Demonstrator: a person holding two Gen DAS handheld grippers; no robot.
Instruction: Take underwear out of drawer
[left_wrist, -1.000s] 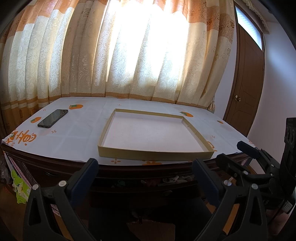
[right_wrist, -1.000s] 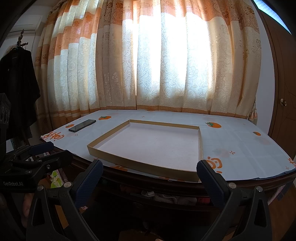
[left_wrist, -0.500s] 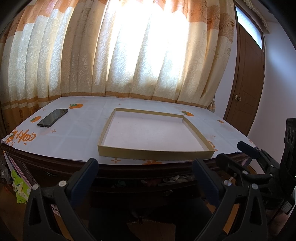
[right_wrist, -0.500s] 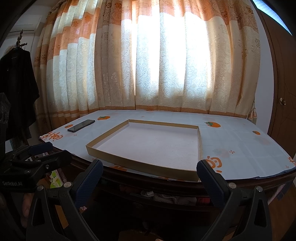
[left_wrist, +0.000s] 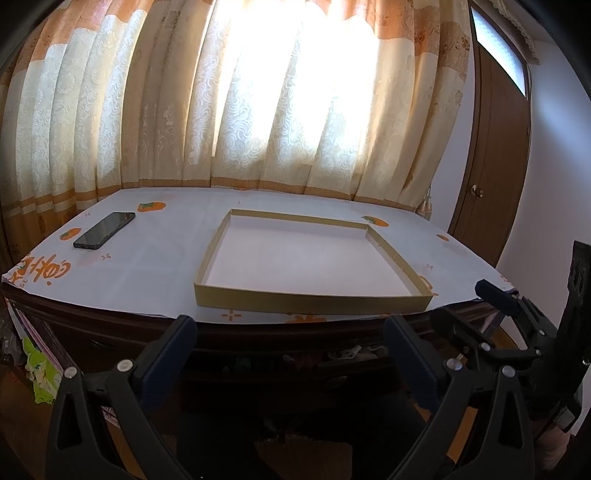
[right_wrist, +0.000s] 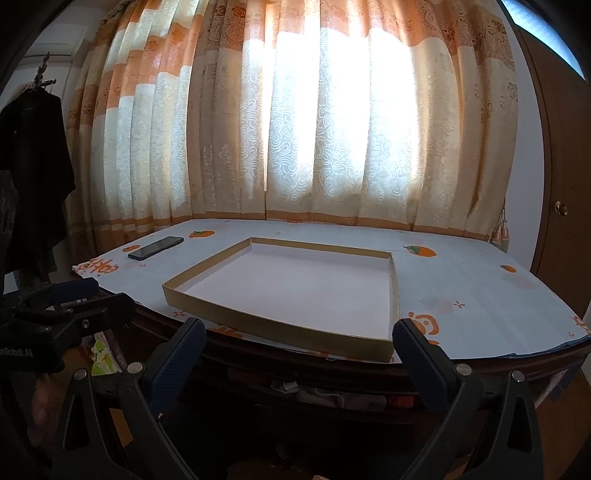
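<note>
1. Task is standing at the start: nothing is being held yet.
2. Left tool (left_wrist: 288, 345) is hovering spread before the tabletop (left_wrist: 155, 266) edge, pinching nothing.
3. Cardboard tray (left_wrist: 310, 301) is sitting on the tabletop, holding nothing.
4. Drawer (right_wrist: 332, 397) under the edge is showing a dim slot of crumpled cloth; I am judging the underwear is lying there.
5. Right tool (right_wrist: 297, 345) is hanging spread, gripping nothing.

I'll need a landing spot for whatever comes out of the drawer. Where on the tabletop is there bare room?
The shallow cardboard tray has nothing in it. Bare tablecloth lies right of the tray to the table edge, and between the tray and the phone. The drawer opening under the tabletop looks crowded with cloth. Both the left gripper and right gripper are open.
</note>
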